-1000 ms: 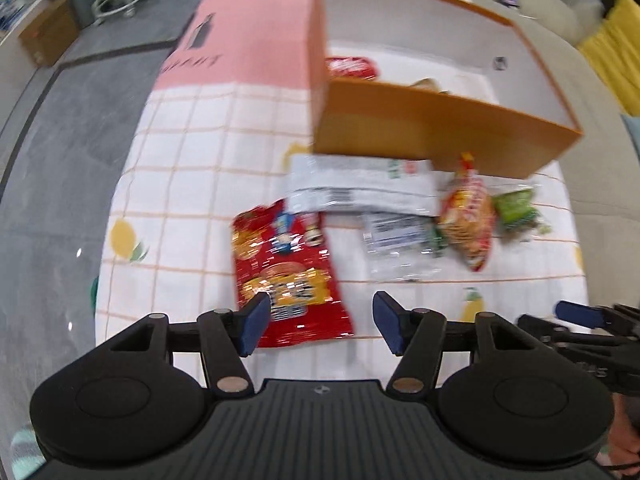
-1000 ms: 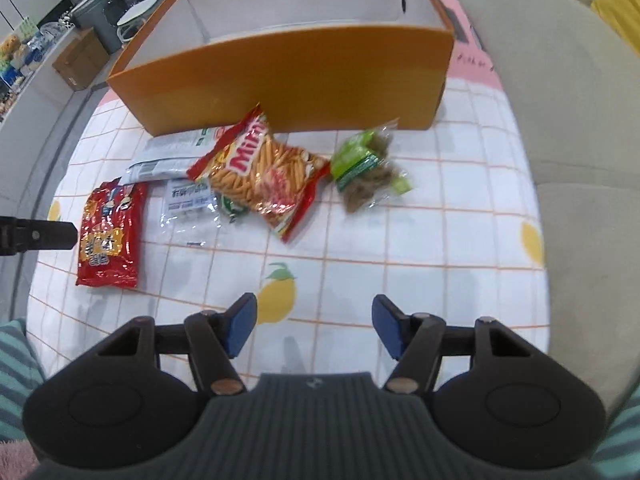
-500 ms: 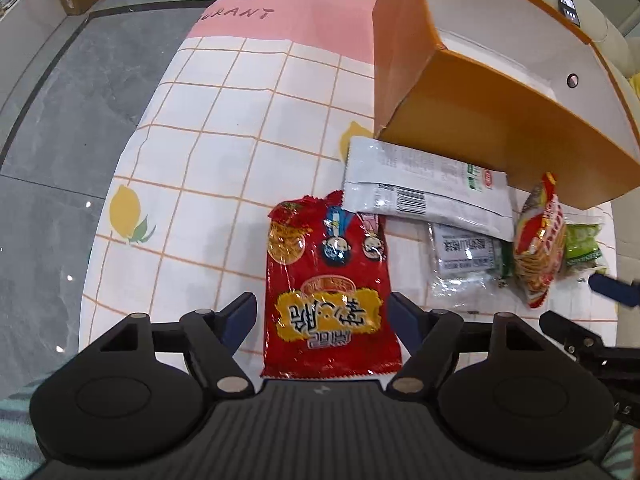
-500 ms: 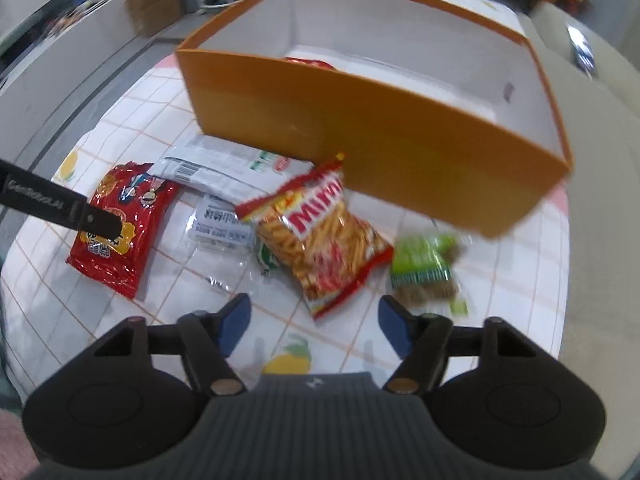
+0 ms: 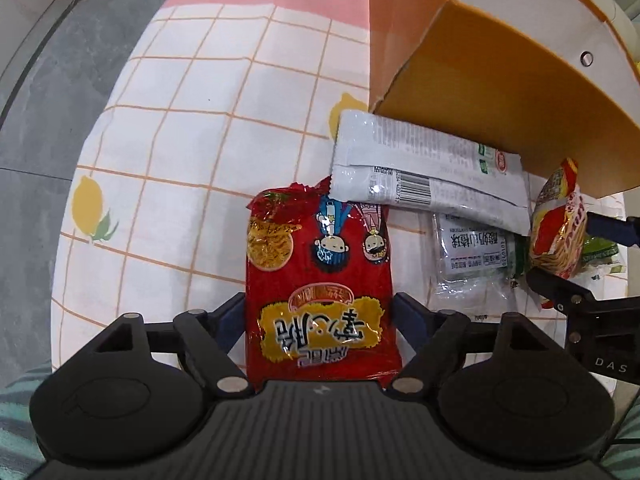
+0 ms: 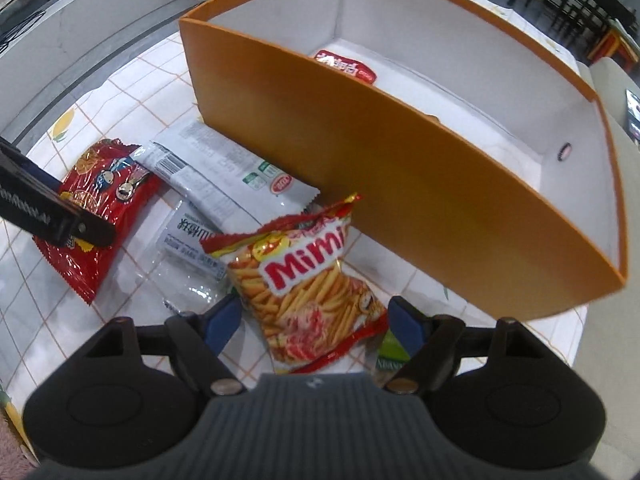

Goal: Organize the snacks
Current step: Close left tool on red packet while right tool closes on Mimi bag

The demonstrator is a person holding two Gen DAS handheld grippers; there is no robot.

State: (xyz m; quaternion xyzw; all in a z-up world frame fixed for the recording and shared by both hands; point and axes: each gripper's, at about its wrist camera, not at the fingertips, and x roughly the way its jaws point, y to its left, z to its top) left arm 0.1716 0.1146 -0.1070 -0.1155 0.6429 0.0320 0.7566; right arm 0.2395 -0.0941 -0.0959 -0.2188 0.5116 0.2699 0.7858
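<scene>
My left gripper [image 5: 319,312] is open, its jaws on either side of a red noodle-snack bag [image 5: 320,292] lying flat on the checked cloth. My right gripper [image 6: 316,318] is open around the lower end of the Mimi fries bag [image 6: 308,280]. A white packet [image 5: 424,172] and a clear packet [image 5: 472,256] lie between the two bags. A green packet [image 6: 390,360] sits partly hidden behind my right fingers. The orange box [image 6: 400,168] stands just beyond, holding a red packet [image 6: 346,66].
The cloth [image 5: 224,92] with lemon prints covers the surface; grey floor [image 5: 36,92] lies beyond its left edge. A beige sofa arm [image 6: 616,80] is behind the box. My right gripper also shows in the left wrist view [image 5: 580,304].
Both grippers have moved forward and down. The left jaws now straddle the red bag and the right jaws straddle the Mimi bag. Both remain open.
</scene>
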